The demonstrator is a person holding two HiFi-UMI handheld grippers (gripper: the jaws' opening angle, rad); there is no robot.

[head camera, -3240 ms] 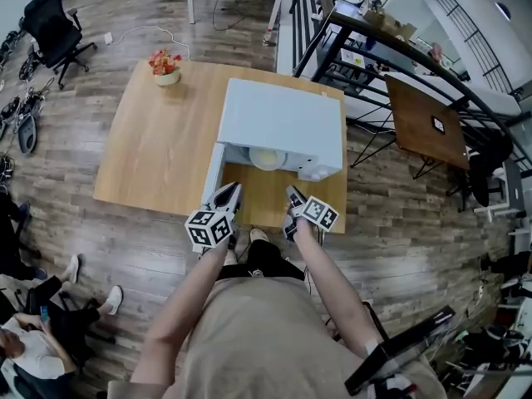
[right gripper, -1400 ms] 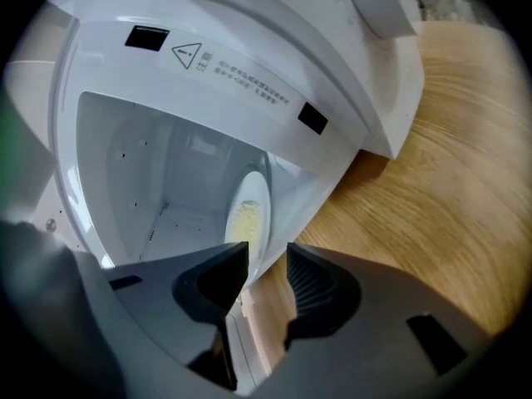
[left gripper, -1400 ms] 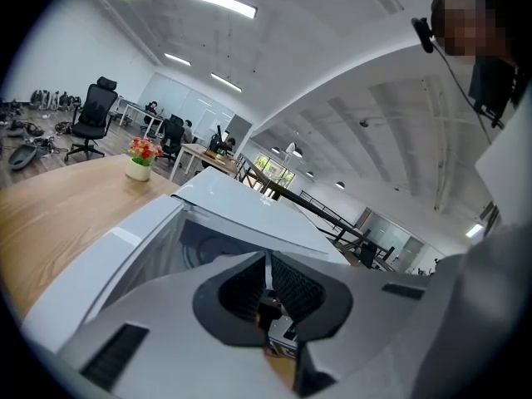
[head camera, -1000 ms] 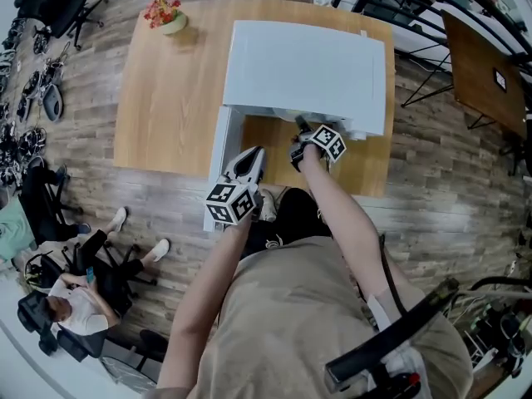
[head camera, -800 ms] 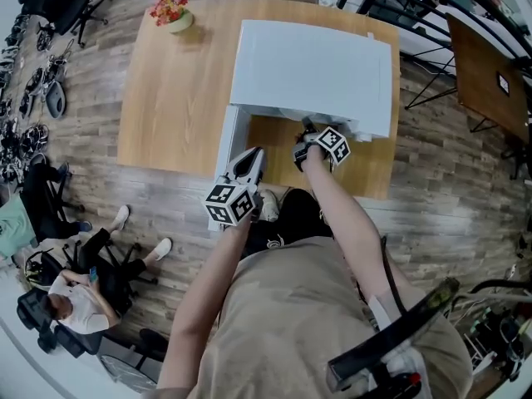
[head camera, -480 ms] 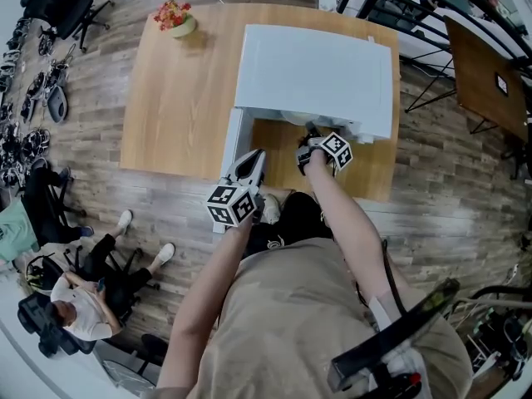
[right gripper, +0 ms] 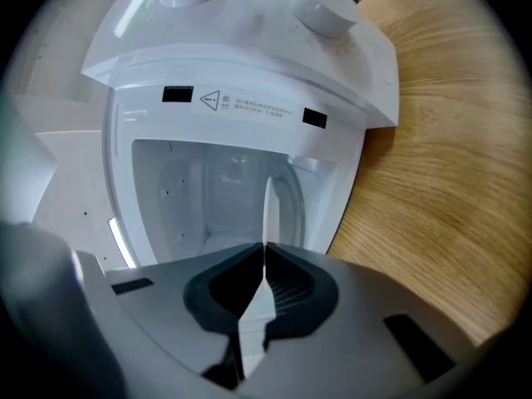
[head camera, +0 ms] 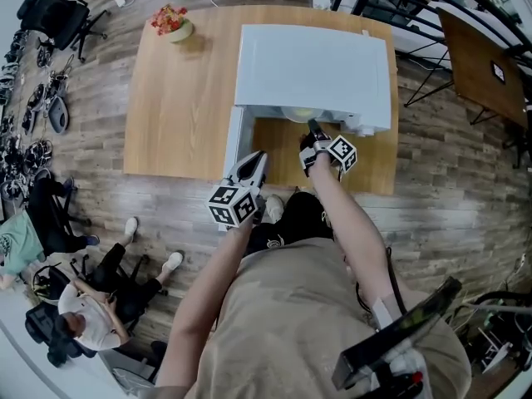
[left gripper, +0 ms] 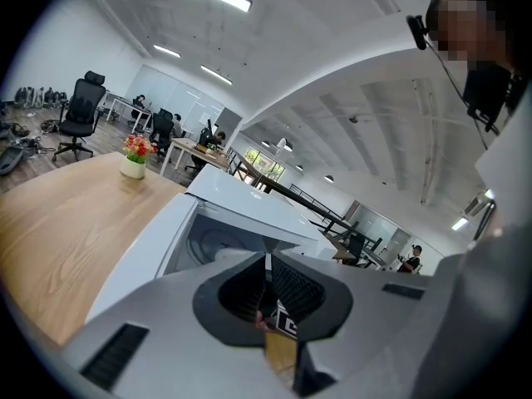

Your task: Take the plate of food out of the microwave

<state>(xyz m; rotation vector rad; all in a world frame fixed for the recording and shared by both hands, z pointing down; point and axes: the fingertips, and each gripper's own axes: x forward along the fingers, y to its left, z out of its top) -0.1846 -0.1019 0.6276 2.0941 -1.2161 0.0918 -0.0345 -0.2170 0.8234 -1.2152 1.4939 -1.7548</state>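
Changed: the right tongs (head camera: pixel 312 128), back at the near edge of the light wooden tabletop (head camera: pixel 179 98) in the earliest frame, now reach into the mouth of the boxy white microwave (head camera: pixel 312 61).
Right tongs: the jaws have just been closing and now pinch the thin rim of the pale round plate (right gripper: pixel 268 210).
Plate: just inside the microwave's mouth, its front edge showing under the microwave's top.
Left tongs (head camera: pixel 256 158): clenched on nothing, beside the microwave's swung-open white door (head camera: pixel 233 140).
Small pot of red flowers (head camera: pixel 173 23): well left of the microwave, at the far corner.
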